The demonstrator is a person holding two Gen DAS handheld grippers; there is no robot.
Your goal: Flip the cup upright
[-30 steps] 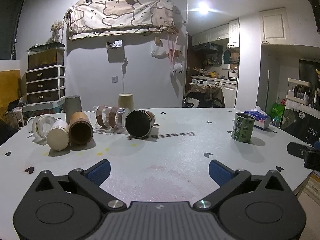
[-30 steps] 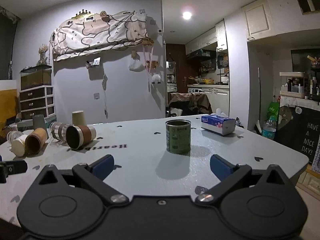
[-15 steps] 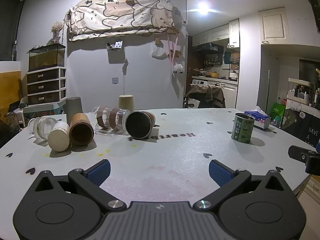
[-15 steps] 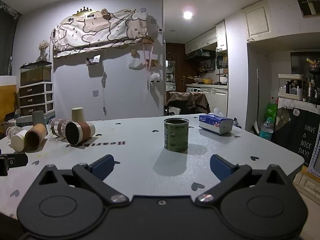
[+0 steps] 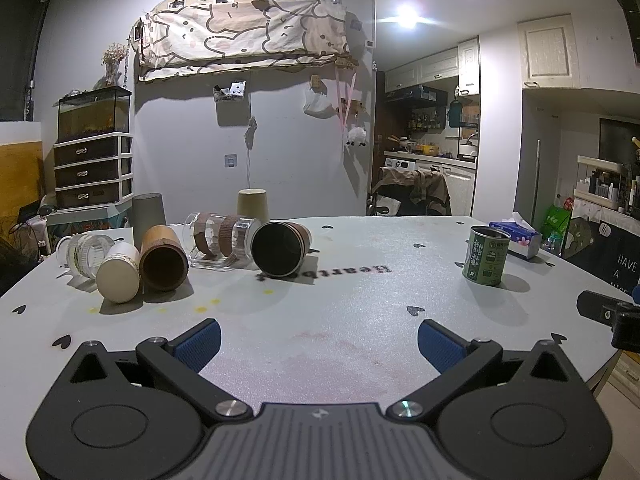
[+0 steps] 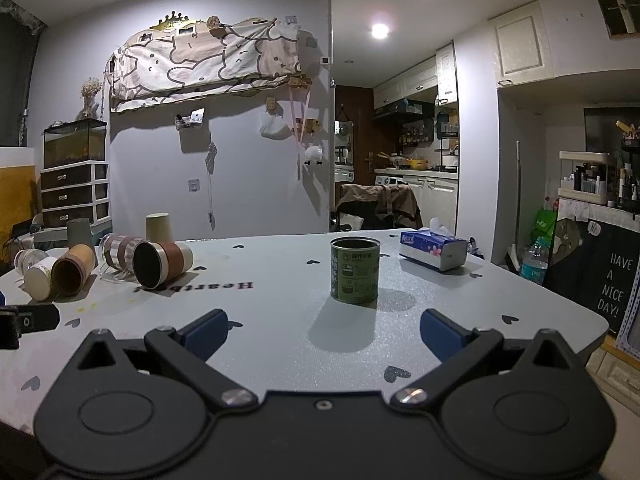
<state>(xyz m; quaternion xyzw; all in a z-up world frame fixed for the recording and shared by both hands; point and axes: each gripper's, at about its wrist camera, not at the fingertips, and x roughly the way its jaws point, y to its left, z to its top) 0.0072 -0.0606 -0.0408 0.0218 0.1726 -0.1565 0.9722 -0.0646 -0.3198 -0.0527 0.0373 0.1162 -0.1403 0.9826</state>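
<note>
A green tin cup [image 6: 355,270] stands upright on the white table [image 6: 280,320], straight ahead of my open, empty right gripper [image 6: 322,330]; it also shows in the left wrist view [image 5: 485,261] at the right. Several cups lie on their sides at the left: a brown-sleeved dark cup [image 5: 280,248], a clear glass with brown bands [image 5: 218,240], a wooden-brown cup [image 5: 163,258], a white cup [image 5: 119,278] and a glass mug [image 5: 84,250]. My left gripper [image 5: 319,344] is open and empty, well short of them.
A grey cup [image 5: 149,216] and a beige paper cup [image 5: 253,206] stand upside down behind the lying cups. A tissue box [image 6: 434,250] sits at the far right of the table. The table edge runs close on the right [image 6: 592,320].
Both grippers have drawn back slightly from the table's objects; the cups look a little smaller. Nothing on the table has moved.
</note>
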